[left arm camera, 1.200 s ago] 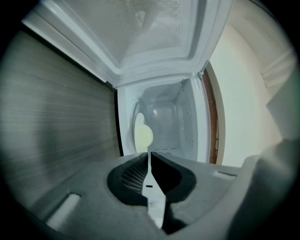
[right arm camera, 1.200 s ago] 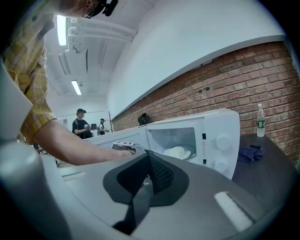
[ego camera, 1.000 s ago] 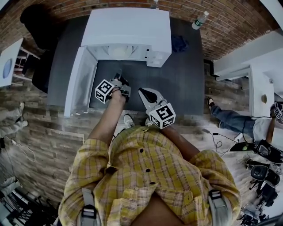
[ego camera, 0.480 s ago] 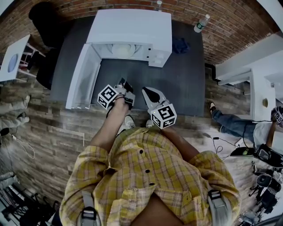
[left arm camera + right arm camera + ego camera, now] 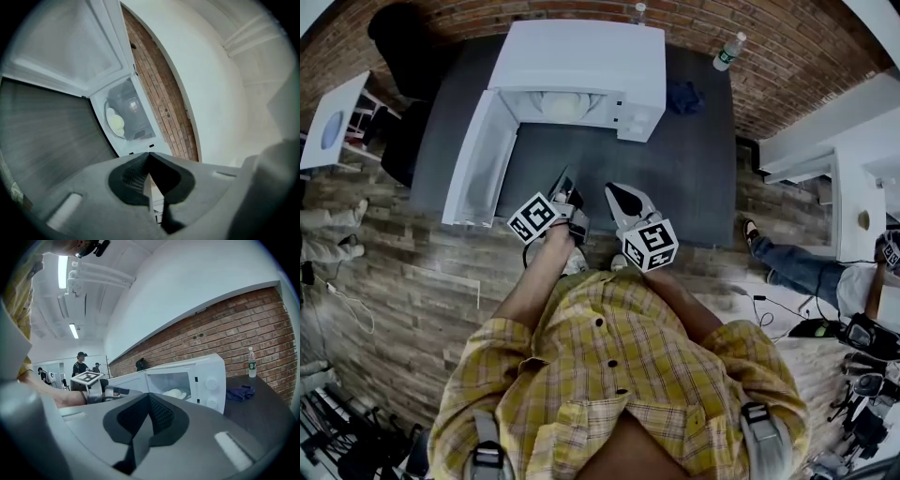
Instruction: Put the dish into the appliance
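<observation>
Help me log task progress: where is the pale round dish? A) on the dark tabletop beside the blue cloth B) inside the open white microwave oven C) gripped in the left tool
B: the pale round dish lies inside the white microwave oven, whose door stands swung open.

No text can be read. The left tongs (image 5: 566, 184) and right tongs (image 5: 620, 194) bear only black-and-white square patterns; the label on the bottle (image 5: 729, 49), beyond the right tongs, is too small.

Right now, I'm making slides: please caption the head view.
Shut, empty left gripper and right gripper over a dark table, facing an open microwave with a dish inside.
</observation>
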A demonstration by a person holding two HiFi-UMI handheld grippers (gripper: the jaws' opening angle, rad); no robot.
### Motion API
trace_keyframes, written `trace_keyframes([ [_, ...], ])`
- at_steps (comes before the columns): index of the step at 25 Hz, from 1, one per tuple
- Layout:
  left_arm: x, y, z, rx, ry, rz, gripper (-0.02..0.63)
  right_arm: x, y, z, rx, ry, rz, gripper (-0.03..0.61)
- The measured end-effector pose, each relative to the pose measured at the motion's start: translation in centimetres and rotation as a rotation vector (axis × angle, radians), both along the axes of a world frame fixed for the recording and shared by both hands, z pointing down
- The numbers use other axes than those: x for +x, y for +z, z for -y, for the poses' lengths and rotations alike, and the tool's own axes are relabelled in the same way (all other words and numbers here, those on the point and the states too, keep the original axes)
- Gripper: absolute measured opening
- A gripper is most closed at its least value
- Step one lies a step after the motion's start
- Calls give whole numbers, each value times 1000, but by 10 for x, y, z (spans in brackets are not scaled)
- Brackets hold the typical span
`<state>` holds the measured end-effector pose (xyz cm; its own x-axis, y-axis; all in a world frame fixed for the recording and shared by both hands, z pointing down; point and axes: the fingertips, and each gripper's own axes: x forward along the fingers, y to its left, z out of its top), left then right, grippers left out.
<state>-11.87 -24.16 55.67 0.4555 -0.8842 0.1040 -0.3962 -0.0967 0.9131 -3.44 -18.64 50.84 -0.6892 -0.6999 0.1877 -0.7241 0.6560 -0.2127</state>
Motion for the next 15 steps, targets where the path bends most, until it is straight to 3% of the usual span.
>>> trace_keyframes([
  [4, 4, -13, -12, 55, 29, 104, -3, -3, -6, -2, 17, -10, -2, 5],
  [15, 21, -51, -42, 271, 117, 493, -3, -1, -10, -4, 23, -14, 7, 5],
])
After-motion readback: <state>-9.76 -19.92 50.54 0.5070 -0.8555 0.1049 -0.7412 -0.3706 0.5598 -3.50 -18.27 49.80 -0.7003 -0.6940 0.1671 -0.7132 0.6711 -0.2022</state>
